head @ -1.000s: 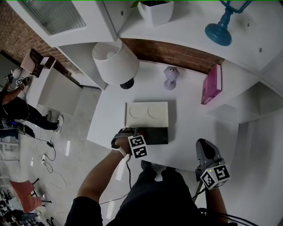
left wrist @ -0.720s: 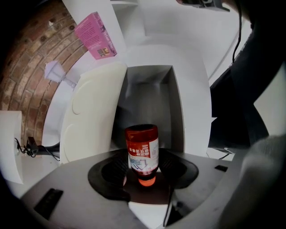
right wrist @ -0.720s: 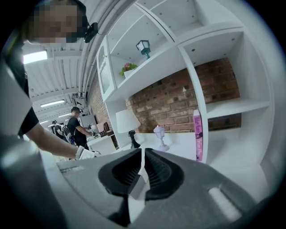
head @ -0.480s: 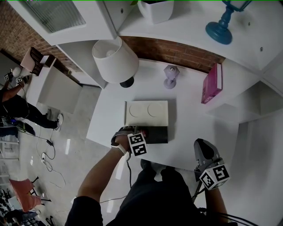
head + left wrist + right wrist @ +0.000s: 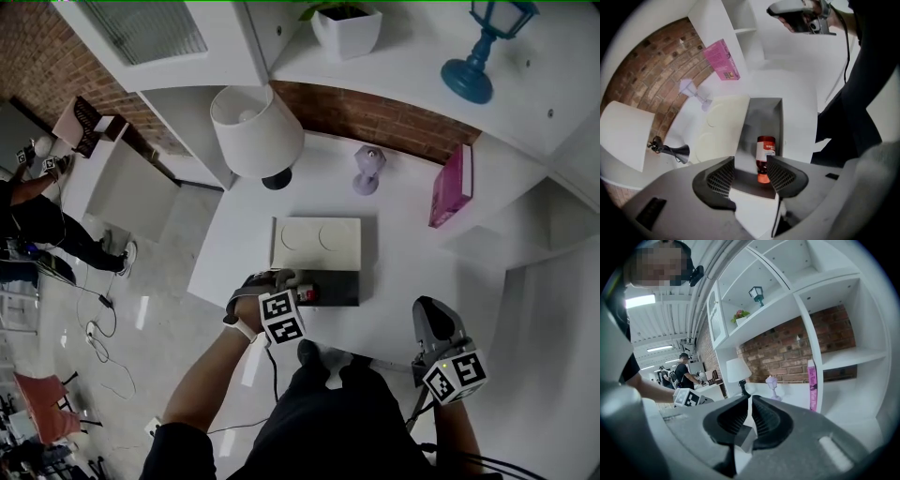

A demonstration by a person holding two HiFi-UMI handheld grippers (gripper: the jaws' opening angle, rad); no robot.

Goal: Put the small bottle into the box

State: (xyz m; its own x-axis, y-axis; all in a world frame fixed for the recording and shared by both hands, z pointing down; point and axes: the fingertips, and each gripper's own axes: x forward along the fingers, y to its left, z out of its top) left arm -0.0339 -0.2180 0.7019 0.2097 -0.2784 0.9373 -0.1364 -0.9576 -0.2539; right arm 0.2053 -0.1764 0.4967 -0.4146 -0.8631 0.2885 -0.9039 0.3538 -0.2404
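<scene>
Head view: my left gripper (image 5: 292, 289) has moved back a little from the box (image 5: 339, 291) since a second ago. It was right at the near end of the box. Now it sits just beside that end, and the small bottle (image 5: 307, 292) shows as a red speck inside the dark box. The cream lid (image 5: 316, 244) lies flat on the far side of the box, as it did before. My right gripper (image 5: 433, 323) has hardly moved. It hangs at the near edge of the white surface (image 5: 412, 253), well apart from the box.

Left gripper view: the fingers (image 5: 717, 180) are spread wide and are pinching nothing. The small bottle lies on its side on the grey floor of the box. Its orange cap points at me and sits just past the fingertips. I see no finger touching it.

Right gripper view: the fingers (image 5: 766, 420) are pressed close together with nothing between them. They point at the shelves and the brick wall.

I think the bottle is let go and is in the box, so the main job looks done. What may be left is to pull my left gripper clear without bumping the bottle.
</scene>
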